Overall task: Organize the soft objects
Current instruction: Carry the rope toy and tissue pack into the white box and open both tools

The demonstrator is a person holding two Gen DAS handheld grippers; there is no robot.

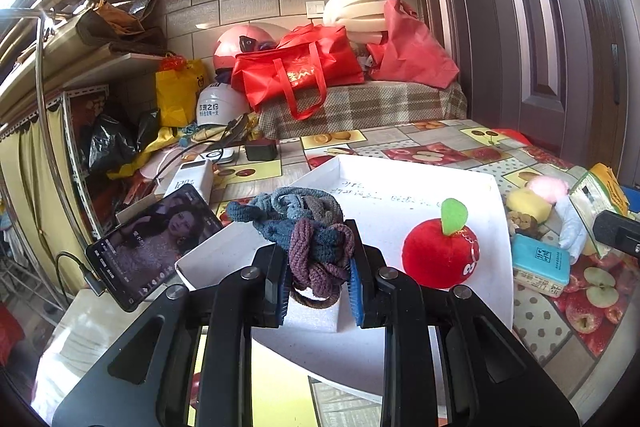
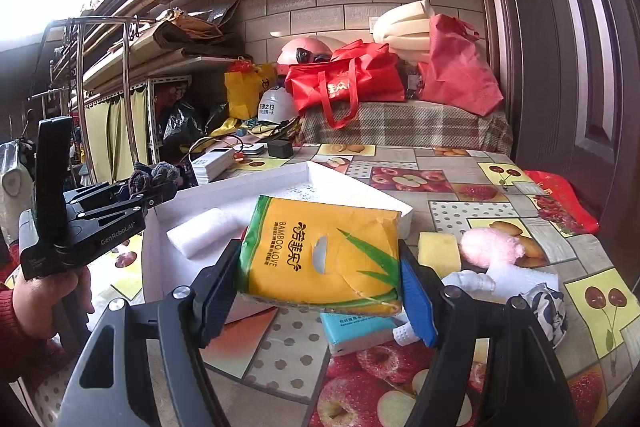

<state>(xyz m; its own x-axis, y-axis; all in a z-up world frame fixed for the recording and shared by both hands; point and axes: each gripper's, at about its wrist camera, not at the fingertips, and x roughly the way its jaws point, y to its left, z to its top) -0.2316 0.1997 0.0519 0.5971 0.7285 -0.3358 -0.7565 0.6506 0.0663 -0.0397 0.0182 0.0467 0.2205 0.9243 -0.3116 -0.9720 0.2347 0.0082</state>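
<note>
My left gripper [image 1: 319, 267] is shut on a tangled bundle of knitted hair ties [image 1: 308, 231], blue, grey and purple, held over the near corner of a white foam tray [image 1: 420, 183]. A red plush apple [image 1: 440, 255] with a green leaf lies in that tray. My right gripper [image 2: 320, 287] is shut on a yellow tissue pack [image 2: 324, 251], lifted above the table beside the tray [image 2: 332, 179]. The left gripper [image 2: 160, 193] with its bundle [image 2: 154, 175] appears at the left of the right wrist view, held by a hand [image 2: 44, 291].
On the fruit-print tablecloth [image 2: 500, 211] lie a yellow sponge [image 2: 438, 249], a pink fluffy toy [image 2: 490, 247], a teal tissue pack [image 2: 356, 327] and white cloth items. A phone [image 1: 152, 243], power bank [image 1: 192, 179] and charger [image 1: 262, 149] sit left. Red bags [image 1: 296, 71] crowd the far bench.
</note>
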